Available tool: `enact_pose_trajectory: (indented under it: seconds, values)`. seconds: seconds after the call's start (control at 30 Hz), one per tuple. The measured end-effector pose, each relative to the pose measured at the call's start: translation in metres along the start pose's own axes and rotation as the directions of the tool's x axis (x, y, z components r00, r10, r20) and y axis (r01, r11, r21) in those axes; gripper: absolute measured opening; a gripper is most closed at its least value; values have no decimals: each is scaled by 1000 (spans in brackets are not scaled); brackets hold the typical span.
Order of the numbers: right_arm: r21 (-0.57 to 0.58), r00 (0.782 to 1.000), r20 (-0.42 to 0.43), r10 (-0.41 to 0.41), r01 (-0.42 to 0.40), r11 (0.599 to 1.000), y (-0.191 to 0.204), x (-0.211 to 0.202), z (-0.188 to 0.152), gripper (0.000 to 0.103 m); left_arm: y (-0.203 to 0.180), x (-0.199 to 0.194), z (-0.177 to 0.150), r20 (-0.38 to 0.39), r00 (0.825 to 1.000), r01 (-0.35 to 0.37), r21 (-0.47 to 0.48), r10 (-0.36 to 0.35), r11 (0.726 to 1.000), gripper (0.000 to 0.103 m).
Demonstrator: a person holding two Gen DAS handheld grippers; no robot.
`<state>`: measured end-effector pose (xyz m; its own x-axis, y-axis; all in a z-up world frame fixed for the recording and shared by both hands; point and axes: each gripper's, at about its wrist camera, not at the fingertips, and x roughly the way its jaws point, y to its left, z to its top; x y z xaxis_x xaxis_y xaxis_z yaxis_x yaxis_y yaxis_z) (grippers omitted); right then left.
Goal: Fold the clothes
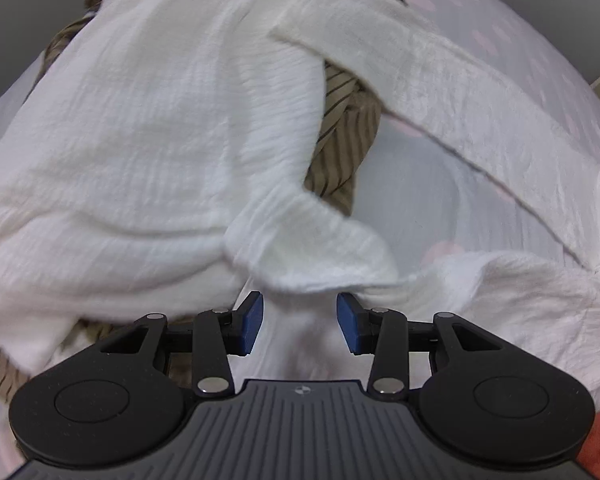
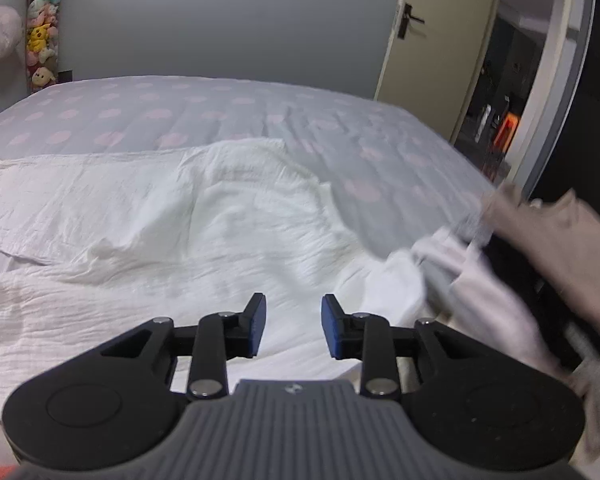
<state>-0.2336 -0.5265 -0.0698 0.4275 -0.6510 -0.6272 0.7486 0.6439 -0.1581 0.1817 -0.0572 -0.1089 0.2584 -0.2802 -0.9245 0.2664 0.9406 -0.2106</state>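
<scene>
Left wrist view is showing the left gripper (image 1: 299,322) pointing steeply down with its blue pads parted and nothing between them, hovering just above a white crinkled cotton garment (image 1: 148,128) that is lying spread over a brown striped cloth (image 1: 346,136) on the grey bedsheet with pink dots (image 1: 512,40). One long white sleeve (image 1: 440,92) is crossing the body, probably as a fold in progress. In the right wrist view the right gripper (image 2: 293,330) is likewise standing part-open and empty over the garment's flat, smoothed portion, likely freed to seek a fresh edge.
</scene>
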Motion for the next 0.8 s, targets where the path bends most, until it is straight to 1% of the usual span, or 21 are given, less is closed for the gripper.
enact_pose_trajectory:
  seconds: [0.1,0.2,0.3,0.37,0.47,0.57,0.67,0.8]
  values:
    - [-39,998,0,-58,58,998,9,5,-5,34,-9,2,17,41,999,16,12,-16,1000,38]
    - [-48,997,-7,-78,78,996,10,8,-5,36,-16,5,35,88,996,30,29,-32,999,38]
    - [-77,994,-46,-104,100,992,13,16,-6,38,-22,10,49,110,993,37,27,-40,999,38]
    - [-102,991,-51,-122,117,988,18,18,-6,38,-24,9,53,113,993,28,34,-31,999,38]
    - [-144,990,-43,-138,130,981,24,18,-8,42,-22,-1,45,125,992,-9,83,-2,996,38]
    - [-154,989,-42,-143,135,979,25,18,-7,43,-13,-11,29,125,991,-53,119,38,991,38]
    - [-142,989,-52,-139,131,981,23,21,-5,43,-1,-15,10,103,993,-67,123,54,990,38]
    - [-123,990,-59,-125,117,985,19,21,-5,43,11,-1,-7,60,995,-90,103,84,991,38]
